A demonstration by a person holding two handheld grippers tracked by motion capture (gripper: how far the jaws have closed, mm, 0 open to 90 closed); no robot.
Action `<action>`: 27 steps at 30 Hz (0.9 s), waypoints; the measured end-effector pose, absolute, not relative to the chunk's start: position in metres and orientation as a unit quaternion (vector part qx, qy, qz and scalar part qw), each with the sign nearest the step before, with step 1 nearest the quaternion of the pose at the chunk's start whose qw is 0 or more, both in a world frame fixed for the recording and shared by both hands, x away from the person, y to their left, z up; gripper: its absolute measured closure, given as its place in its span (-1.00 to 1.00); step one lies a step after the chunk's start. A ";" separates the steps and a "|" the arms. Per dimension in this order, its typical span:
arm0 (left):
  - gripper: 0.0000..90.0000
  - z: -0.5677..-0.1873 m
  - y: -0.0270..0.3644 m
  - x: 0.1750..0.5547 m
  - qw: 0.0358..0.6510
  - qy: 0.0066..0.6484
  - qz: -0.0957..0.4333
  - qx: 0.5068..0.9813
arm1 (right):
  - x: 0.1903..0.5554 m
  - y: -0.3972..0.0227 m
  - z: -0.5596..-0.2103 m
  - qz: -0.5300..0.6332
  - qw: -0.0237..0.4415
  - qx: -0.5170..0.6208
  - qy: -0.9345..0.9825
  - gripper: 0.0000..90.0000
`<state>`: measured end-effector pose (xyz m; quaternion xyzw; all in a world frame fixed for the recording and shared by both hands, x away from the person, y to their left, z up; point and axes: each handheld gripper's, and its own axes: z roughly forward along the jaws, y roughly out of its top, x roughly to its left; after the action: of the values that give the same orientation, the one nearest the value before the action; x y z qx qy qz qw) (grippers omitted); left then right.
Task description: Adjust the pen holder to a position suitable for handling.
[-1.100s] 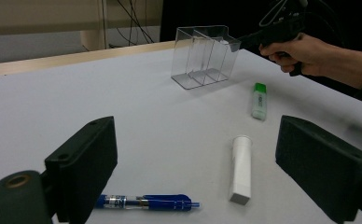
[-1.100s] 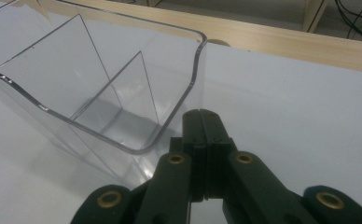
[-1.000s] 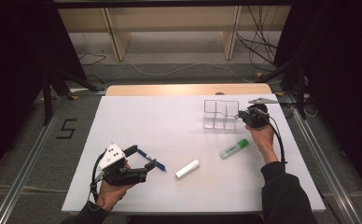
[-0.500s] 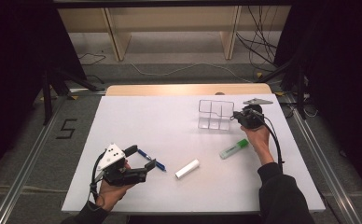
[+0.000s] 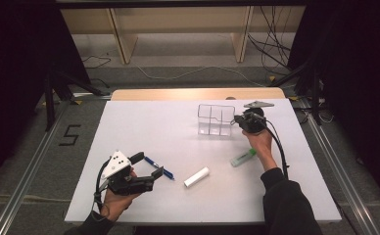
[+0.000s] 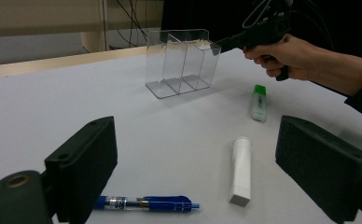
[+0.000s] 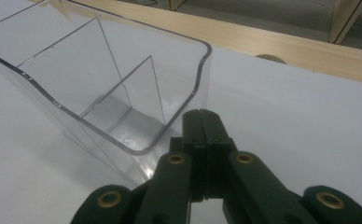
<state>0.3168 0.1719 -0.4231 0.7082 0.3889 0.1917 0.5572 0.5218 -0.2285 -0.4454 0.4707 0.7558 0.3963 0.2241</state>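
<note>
A clear three-compartment organizer (image 5: pixel 216 119) (image 6: pixel 181 60) (image 7: pixel 104 93) stands empty at the back right of the white table (image 5: pixel 144 127). My right gripper (image 5: pixel 235 121) (image 7: pixel 201 116) (image 6: pixel 221 44) is shut with nothing in it, its tips against the organizer's right end wall. My left gripper (image 5: pixel 146 167) (image 6: pixel 198 135) rests near the front left, jaws wide open and empty. A blue pen (image 5: pixel 158 168) (image 6: pixel 146 204) lies just in front of it. A white tube (image 5: pixel 197 177) (image 6: pixel 241 170) lies right of the pen, and a green-capped tube (image 5: pixel 243 157) (image 6: pixel 259 102) lies near the right forearm.
A wooden strip (image 5: pixel 198 94) runs along the table's far edge, with a shelf frame and cables on the floor behind. Metal rails flank the table on both sides. Open white surface spans the middle and left of the table.
The right gripper has moved left, and the clear organizer has slid left along with it. The left gripper, the pen and both tubes lie where they were.
</note>
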 end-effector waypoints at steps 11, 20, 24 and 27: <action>-0.73 -0.423 0.172 0.317 0.557 0.388 0.192 0.709 | 0.527 -0.209 -0.444 0.395 0.222 0.466 0.760 1.00; -0.73 -0.422 0.172 0.316 0.560 0.389 0.190 0.706 | 0.532 -0.198 -0.445 0.399 0.222 0.467 0.757 1.00; -0.73 -0.422 0.173 0.316 0.560 0.389 0.191 0.706 | 0.534 -0.194 -0.443 0.400 0.225 0.467 0.755 1.00; -0.73 -0.422 0.172 0.316 0.560 0.389 0.191 0.706 | 0.536 -0.192 -0.442 0.401 0.225 0.468 0.755 1.00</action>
<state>0.3162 0.1724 -0.4223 0.7060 0.3888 0.1907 0.5604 0.5356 -0.1917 -0.4417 0.4679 0.7546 0.4010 0.2255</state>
